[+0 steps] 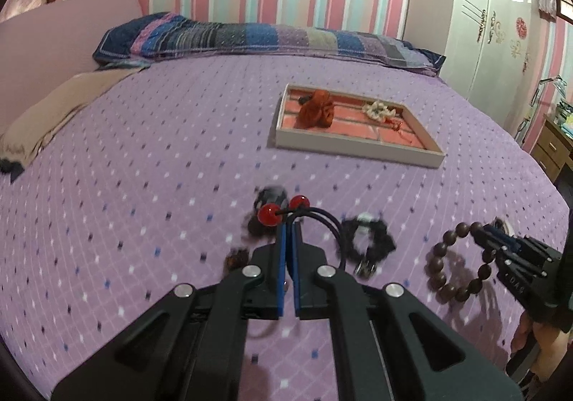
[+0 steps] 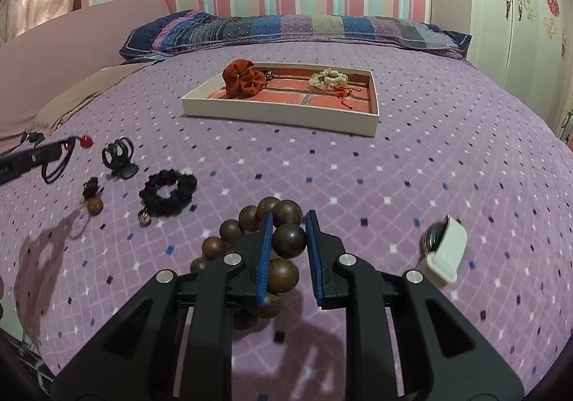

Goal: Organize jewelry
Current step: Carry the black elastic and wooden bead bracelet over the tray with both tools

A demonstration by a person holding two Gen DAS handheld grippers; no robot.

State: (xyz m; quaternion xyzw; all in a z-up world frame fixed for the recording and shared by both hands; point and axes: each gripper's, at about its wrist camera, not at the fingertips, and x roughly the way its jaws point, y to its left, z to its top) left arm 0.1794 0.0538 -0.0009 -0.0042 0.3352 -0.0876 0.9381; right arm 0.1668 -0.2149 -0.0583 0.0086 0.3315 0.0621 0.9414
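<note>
My left gripper (image 1: 289, 226) is shut on a black hair tie with two red beads (image 1: 269, 214), held just above the purple bedspread; it also shows in the right wrist view (image 2: 86, 141). My right gripper (image 2: 289, 223) is shut on a brown wooden bead bracelet (image 2: 250, 218), lifted off the bed; it also shows in the left wrist view (image 1: 452, 257). The white jewelry tray (image 2: 286, 116) with pink lining lies farther up the bed. It holds a rust scrunchie (image 2: 243, 78) and a cream beaded piece (image 2: 328, 77).
On the bedspread lie a black scrunchie (image 2: 168, 191), a black hair claw (image 2: 118, 153), a small brown bead ornament (image 2: 94, 198) and a white clip-like item (image 2: 446, 250). A striped pillow (image 2: 286, 28) lies at the head. A white wardrobe (image 2: 519, 6) stands right.
</note>
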